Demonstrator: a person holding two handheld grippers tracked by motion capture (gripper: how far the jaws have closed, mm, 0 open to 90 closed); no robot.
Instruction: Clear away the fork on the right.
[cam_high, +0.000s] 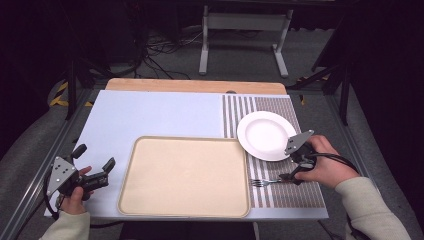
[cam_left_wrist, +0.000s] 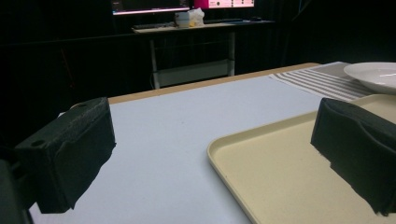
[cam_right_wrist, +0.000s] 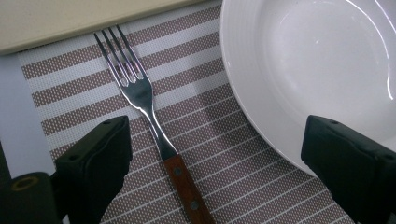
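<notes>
The fork has glossy, mirror-bright metal tines and neck, and a smooth reddish wooden handle with metal rivets. It lies on a woven, matt striped placemat, beside a glossy white ceramic-looking plate. The tray looks like smooth, matt beige plastic, and the tabletop is smooth and matt.

The worktop is evenly lit from above, while the room around it falls to near black. The plate carries thin curved glare streaks, and the fork shines. In both gripper views the near black fingers look soft and underexposed. Distant screens glow pink.
</notes>
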